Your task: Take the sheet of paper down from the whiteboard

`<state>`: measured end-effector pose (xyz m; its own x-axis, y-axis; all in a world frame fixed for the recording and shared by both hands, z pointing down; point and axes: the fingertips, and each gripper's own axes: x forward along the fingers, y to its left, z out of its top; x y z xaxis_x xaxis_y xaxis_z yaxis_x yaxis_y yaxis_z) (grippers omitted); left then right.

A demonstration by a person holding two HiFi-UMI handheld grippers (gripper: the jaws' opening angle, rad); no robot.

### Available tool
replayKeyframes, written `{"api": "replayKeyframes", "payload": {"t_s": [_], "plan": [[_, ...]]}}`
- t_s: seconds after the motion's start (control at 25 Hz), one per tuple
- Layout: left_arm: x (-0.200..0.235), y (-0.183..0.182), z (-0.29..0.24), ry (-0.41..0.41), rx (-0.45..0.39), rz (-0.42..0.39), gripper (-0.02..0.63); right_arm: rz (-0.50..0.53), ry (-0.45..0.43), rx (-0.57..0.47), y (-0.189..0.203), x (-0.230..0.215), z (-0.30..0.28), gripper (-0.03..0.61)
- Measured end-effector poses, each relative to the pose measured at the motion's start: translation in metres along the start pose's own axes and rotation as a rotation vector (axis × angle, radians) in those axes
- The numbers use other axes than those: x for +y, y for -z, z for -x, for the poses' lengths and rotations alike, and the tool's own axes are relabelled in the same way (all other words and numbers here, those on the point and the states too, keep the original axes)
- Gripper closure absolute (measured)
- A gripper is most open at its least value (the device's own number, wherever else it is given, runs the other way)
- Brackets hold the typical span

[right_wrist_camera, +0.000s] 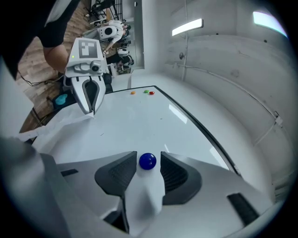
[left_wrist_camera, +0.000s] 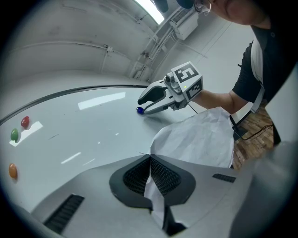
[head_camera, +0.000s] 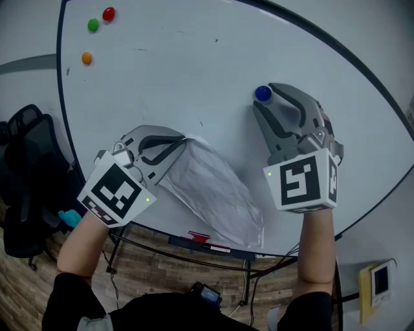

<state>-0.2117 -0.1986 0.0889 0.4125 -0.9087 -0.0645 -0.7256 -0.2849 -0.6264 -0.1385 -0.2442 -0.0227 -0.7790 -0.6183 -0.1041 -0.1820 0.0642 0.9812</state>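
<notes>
Office chair [head_camera: 24, 169]: black, at the far left, off the board's left edge.
Magnets: a red magnet [head_camera: 108, 13], a green magnet [head_camera: 93, 25] and an orange magnet [head_camera: 87, 58] sit together in the upper left corner of the whiteboard [head_camera: 194, 71], well apart from both grippers.
Left gripper [head_camera: 182, 139]: held by a bare forearm at the board's lower left, tips against the board. Its own view shows the jaws pressed together on a corner of the sheet, with the paper running down between the ribbed pads [left_wrist_camera: 163, 174].
Sheet of paper [head_camera: 217, 191]: white and creased. Its top corner is pinched in the left gripper, and the rest trails down and to the right over the board toward the bottom edge. From the left gripper view it bulges away from the surface.
Marker tray [head_camera: 207, 242]: runs under the board's lower edge, just below the sheet's bottom end, with something red lying on it.
Blue magnet [head_camera: 262, 94]: on bare board up and to the right of the sheet, clear of the paper.
Right gripper [head_camera: 261, 105]: tips at the blue magnet. In its own view the jaws stand apart, one pad on each side of the magnet with a thin strip of board showing at each side, so nothing is clamped.
Wall unit [head_camera: 378, 283]: a small yellow and white box at the lower right, off the board.
</notes>
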Motion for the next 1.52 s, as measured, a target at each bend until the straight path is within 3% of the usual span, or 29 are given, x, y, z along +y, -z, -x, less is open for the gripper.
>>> {"api": "replayKeyframes", "payload": {"t_s": [0.12, 0.16, 0.28, 0.48, 0.72, 1.0, 1.28, 1.52], "plan": [[-0.004, 0.005, 0.000, 0.013, 0.002, 0.010, 0.601, -0.017, 0.011, -0.072, -0.013, -0.002, 0.027, 0.425], [-0.005, 0.006, 0.001, 0.017, -0.001, 0.013, 0.601, -0.077, 0.008, -0.103, -0.015, 0.001, 0.038, 0.425], [-0.014, 0.013, 0.005, 0.028, -0.017, 0.050, 0.601, -0.420, 0.004, -0.230, -0.018, 0.023, 0.071, 0.427], [-0.058, 0.039, 0.017, 0.112, -0.033, 0.117, 0.601, -0.620, -0.060, -0.299, -0.007, 0.085, 0.109, 0.500], [-0.100, 0.090, 0.019, 0.140, -0.018, 0.327, 0.601, -0.882, -0.125, -0.248, 0.030, 0.155, 0.118, 0.540], [-0.185, 0.194, 0.031, 0.241, 0.120, 0.533, 0.601, -1.177, -0.242, -0.146, 0.073, 0.274, 0.140, 0.554], [-0.239, 0.273, 0.064, 0.209, 0.204, 0.777, 0.601, -1.375, -0.386, 0.002, 0.111, 0.415, 0.176, 0.557], [-0.264, 0.301, 0.076, 0.196, 0.176, 0.880, 0.600, -1.486, -0.388, 0.039, 0.128, 0.471, 0.193, 0.557]]}}
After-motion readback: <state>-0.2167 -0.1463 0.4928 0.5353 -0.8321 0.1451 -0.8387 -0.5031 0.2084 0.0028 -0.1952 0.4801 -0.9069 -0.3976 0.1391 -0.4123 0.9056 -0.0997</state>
